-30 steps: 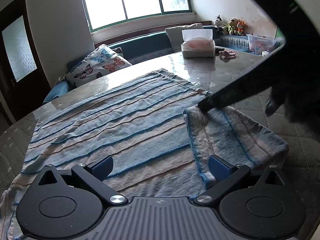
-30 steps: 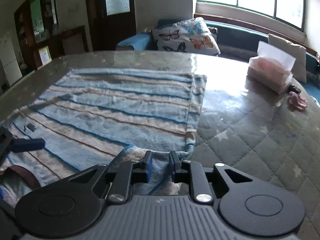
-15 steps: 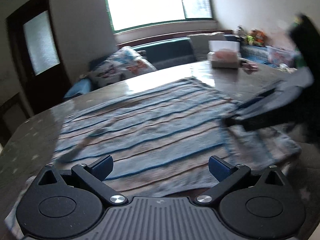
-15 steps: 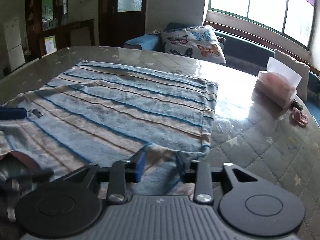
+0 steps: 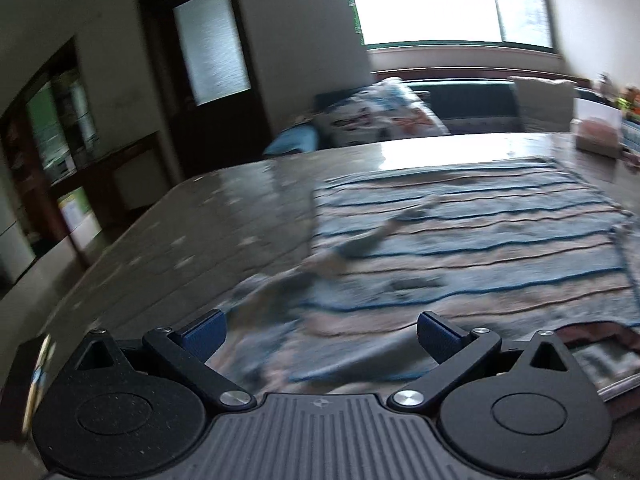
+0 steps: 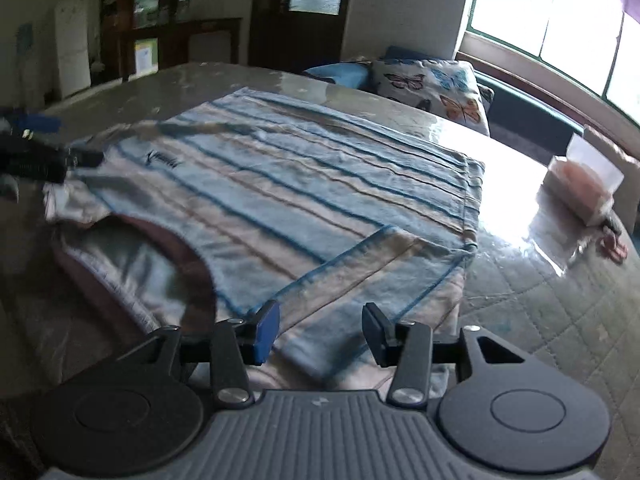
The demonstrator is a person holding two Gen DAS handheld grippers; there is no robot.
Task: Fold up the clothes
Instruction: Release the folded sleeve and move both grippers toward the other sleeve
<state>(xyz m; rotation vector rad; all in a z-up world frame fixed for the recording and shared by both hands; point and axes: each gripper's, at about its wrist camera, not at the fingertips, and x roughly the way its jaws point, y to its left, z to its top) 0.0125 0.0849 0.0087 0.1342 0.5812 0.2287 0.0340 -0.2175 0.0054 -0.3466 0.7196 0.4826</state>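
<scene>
A blue-and-beige striped shirt (image 6: 304,184) lies spread flat on the quilted, glossy table (image 6: 540,312), its brown-lined collar (image 6: 168,248) toward the near edge and one sleeve (image 6: 372,280) folded in over the body on the right side. The right gripper (image 6: 320,330) hangs just above that folded sleeve; its jaws have just been opening and now stand apart, with cloth beneath them but nothing pinched. The left gripper (image 5: 320,334) hovers over the rumpled left shoulder of the shirt (image 5: 460,248), its blue pads (image 5: 204,330) set wide and closed on nothing; that view is smeared by motion blur. In the right wrist view the left gripper (image 6: 44,152) shows at the far left edge, blurred, beside the other sleeve. On the table beyond the shirt stand a tissue box (image 6: 584,184) and a small pink thing (image 6: 614,242), well clear of the cloth. A butterfly-print cushion (image 6: 432,88) rests on the bench under the window (image 6: 560,20), and a dark door (image 5: 208,68) stands behind.
</scene>
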